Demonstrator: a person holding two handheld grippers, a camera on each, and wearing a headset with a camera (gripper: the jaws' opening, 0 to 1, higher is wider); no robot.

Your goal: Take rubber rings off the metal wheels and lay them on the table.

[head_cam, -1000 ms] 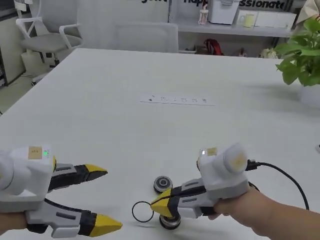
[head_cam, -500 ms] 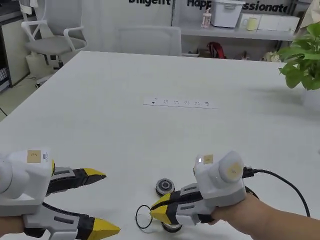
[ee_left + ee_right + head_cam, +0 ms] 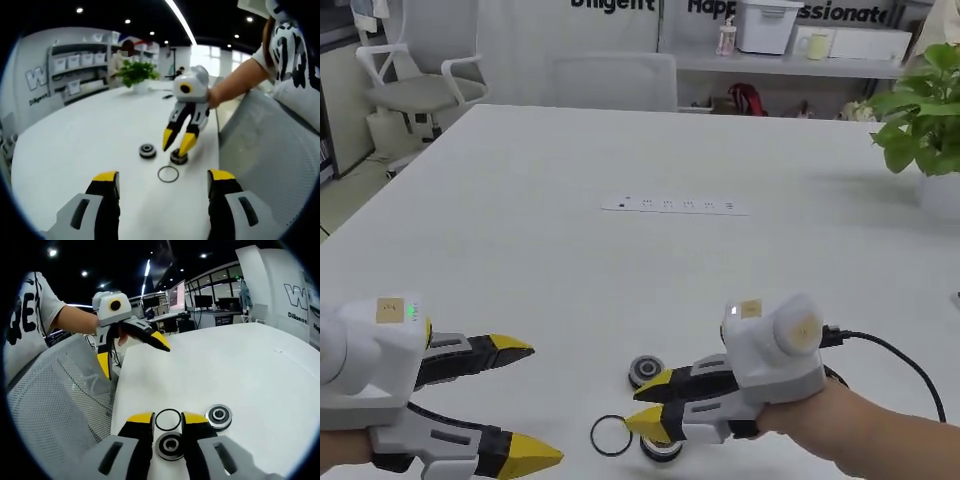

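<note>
Bright ceiling light, soft shadows, fisheye-warped edges

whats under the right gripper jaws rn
A round metal wheel lies on the white table beneath the right gripper, whose jaws stand apart. In the head view they cover part of it. A black rubber ring lies loose just ahead.

Back-wall lettering (image 3: 845,12) in the head view reads "Happ" and "ssionate" — a white storage box (image 3: 765,22) on the shelf hides the middle. To its left, a word cropped by the frame's top edge looks like "Diligent". In both gripper views a large "W" (image 3: 34,79) stands on a white wall above small "Diligent". The print on the person's T-shirt (image 3: 295,45) is illegible.
</note>
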